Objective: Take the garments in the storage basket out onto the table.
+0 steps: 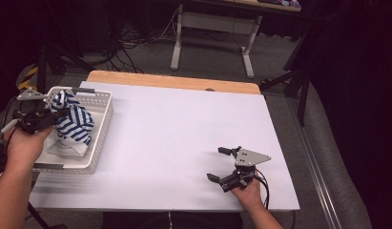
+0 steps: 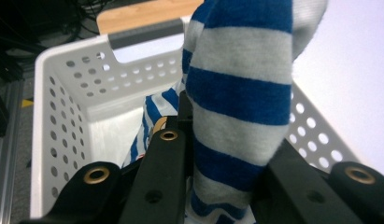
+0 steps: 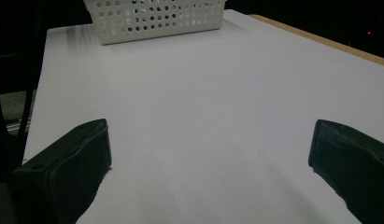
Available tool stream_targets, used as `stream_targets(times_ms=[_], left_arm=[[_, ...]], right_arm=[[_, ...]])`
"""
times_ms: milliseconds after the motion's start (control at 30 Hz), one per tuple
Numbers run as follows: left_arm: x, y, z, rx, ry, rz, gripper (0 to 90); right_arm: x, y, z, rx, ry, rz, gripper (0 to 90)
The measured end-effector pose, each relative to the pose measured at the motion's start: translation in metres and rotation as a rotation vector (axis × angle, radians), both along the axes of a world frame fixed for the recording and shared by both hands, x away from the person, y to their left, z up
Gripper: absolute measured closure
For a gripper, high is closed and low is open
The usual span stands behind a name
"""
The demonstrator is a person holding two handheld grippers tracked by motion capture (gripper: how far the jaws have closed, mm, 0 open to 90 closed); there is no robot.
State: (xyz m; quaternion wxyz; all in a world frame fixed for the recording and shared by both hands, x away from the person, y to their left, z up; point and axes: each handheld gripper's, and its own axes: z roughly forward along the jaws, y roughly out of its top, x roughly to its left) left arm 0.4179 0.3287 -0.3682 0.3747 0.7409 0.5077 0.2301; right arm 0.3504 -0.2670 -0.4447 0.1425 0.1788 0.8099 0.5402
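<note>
Left gripper pinches the striped cloth above the basket — grasp made, lifting out left; right gripper rests on the table, jaws spread, empty.

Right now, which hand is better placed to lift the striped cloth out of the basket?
Left. Its tool is shut on the striped cloth above the basket; the right tool sits open, far across the table.
</note>
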Motion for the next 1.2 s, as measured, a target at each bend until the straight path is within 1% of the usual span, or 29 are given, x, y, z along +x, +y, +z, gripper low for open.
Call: stream_targets(times_ms=[233,300,333,567,600,800,833,867,1067,1200], left_arm=[[-0.005,0.0,0.015,-0.017,-0.055,0.016,81.8],[-0.007,0.0,0.02,-0.025,-0.08,0.023,81.9],[-0.007,0.0,0.02,-0.025,-0.08,0.023,81.9],[-0.013,0.001,0.032,-0.07,-0.138,0.037,81.9],[-0.013,0.001,0.033,-0.074,-0.141,0.038,81.9],[-0.018,-0.001,0.043,-0.107,-0.184,0.031,81.9],[-0.019,-0.002,0.046,-0.12,-0.196,0.026,81.9],[-0.019,-0.002,0.046,-0.12,-0.196,0.026,81.9],[-0.025,-0.007,0.057,-0.138,-0.241,0.015,82.0],[-0.028,-0.011,0.064,-0.166,-0.269,0.001,82.0]], right_arm=[[0.0,0.0,0.0,0.002,0.001,0.0,0.1],[0.0,0.0,0.0,0.002,0.001,-0.001,0.1],[0.0,0.0,0.0,0.002,0.001,-0.001,0.1],[0.0,0.0,0.0,0.002,0.002,-0.001,0.1],[0.0,0.0,0.0,0.002,0.002,-0.001,0.1],[0.0,0.0,0.0,0.002,0.002,-0.001,0.1],[0.0,0.0,0.0,0.002,0.002,-0.001,0.1],[0.0,0.0,0.0,0.002,0.002,-0.001,0.1],[0.0,0.0,0.0,0.001,0.002,0.001,0.1],[0.0,0.0,0.0,-0.001,0.001,0.001,0.1]])
